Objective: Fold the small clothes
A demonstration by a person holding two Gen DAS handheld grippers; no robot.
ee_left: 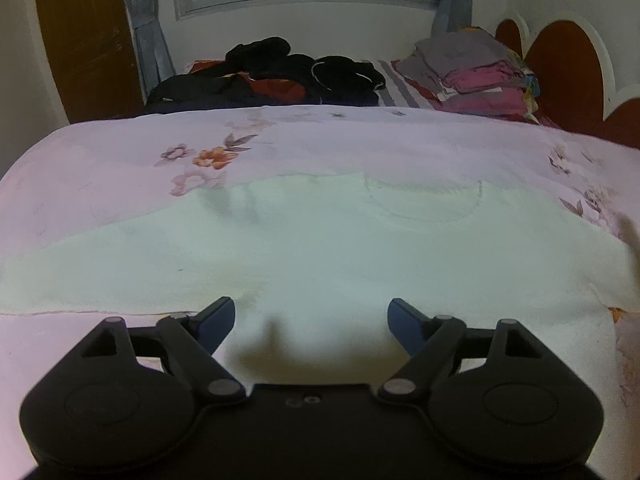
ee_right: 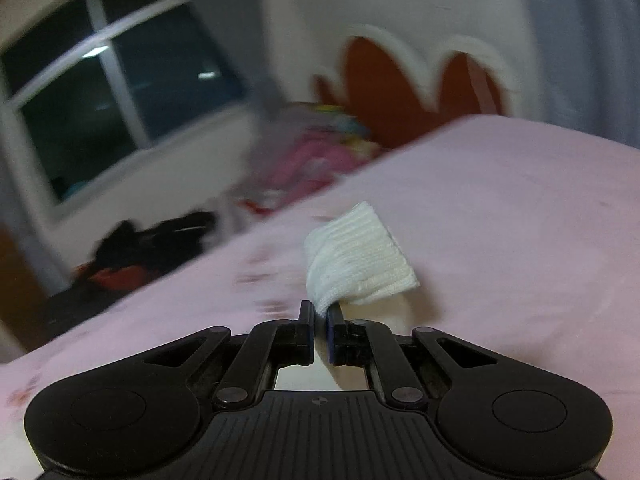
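Jaws of right gripper (ee_right: 319, 312) pinching white cloth (ee_right: 356, 268) upright, left gripper (ee_left: 311, 312) jaws wide, empty

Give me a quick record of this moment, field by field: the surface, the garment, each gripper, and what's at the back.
surface: pink floral bedspread
garment: white garment spread flat on it
left gripper: open, over the garment's near edge, holding nothing
right gripper: shut on a ribbed white cloth edge, lifted above the bed
background: dark clothes pile; folded stack by the headboard
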